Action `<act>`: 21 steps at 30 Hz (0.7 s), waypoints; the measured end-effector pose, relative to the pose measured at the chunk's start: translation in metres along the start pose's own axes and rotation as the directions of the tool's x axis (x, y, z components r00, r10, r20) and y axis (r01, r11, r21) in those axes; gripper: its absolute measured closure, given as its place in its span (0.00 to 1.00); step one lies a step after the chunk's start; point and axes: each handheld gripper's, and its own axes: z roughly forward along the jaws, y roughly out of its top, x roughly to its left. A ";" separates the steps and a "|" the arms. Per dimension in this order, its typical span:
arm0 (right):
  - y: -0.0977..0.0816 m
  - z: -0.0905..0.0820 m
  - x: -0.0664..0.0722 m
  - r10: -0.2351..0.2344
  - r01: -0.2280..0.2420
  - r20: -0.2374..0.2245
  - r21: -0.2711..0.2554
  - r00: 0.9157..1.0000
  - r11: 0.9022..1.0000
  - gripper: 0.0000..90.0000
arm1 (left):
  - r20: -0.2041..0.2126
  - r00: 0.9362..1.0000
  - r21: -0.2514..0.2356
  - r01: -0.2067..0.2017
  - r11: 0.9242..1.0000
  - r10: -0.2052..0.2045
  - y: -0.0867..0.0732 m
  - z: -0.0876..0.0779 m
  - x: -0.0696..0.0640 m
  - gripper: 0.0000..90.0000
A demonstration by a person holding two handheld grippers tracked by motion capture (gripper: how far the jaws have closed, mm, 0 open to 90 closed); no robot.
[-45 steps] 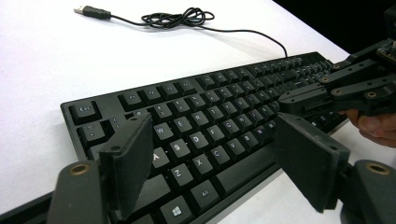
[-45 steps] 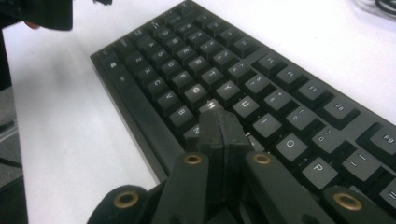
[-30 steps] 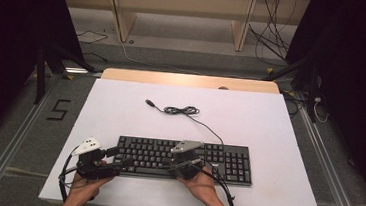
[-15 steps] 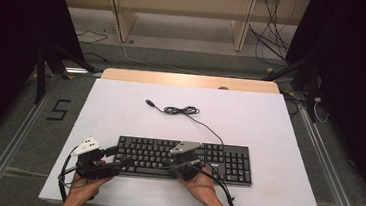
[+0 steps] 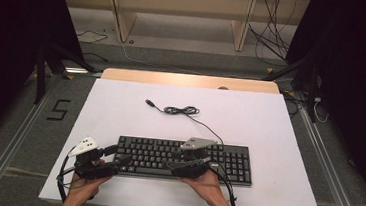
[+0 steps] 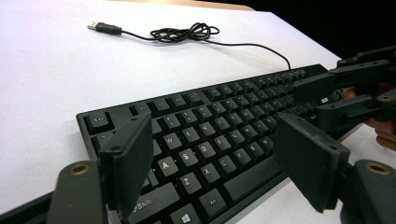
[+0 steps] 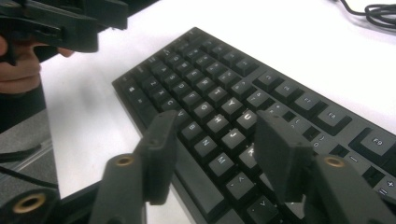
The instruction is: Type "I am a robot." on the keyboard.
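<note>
A black keyboard (image 5: 156, 153) lies flat on the white table (image 5: 269, 130), and its cable (image 5: 180, 111) runs back to a loose coil with a USB plug (image 5: 148, 102). My left gripper (image 5: 123, 160) hovers at the keyboard's left front corner. In the left gripper view, the left gripper (image 6: 212, 135) stands open above the letter keys (image 6: 205, 140). My right gripper (image 5: 174, 166) is over the middle of the front edge and points left. Its jaws have just been opening, and the right gripper (image 7: 215, 126) holds nothing over the keys (image 7: 219, 105).
Wooden shelving (image 5: 179, 12) and loose wires (image 5: 271, 45) on the floor lie beyond the table's far edge. Metal rails (image 5: 11, 153) run along both sides of the table. White tabletop spreads behind and to the right of the keyboard.
Both hands stay at the keyboard's front edge, and the keyboard and cable have not moved. The high view is too small to show the jaws changing.
</note>
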 end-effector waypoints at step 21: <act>-0.007 -0.002 0.011 -0.061 0.061 -0.010 0.031 0.998 0.998 0.91 | -0.017 1.000 0.005 0.014 1.000 -0.014 -0.001 0.000 0.004 0.32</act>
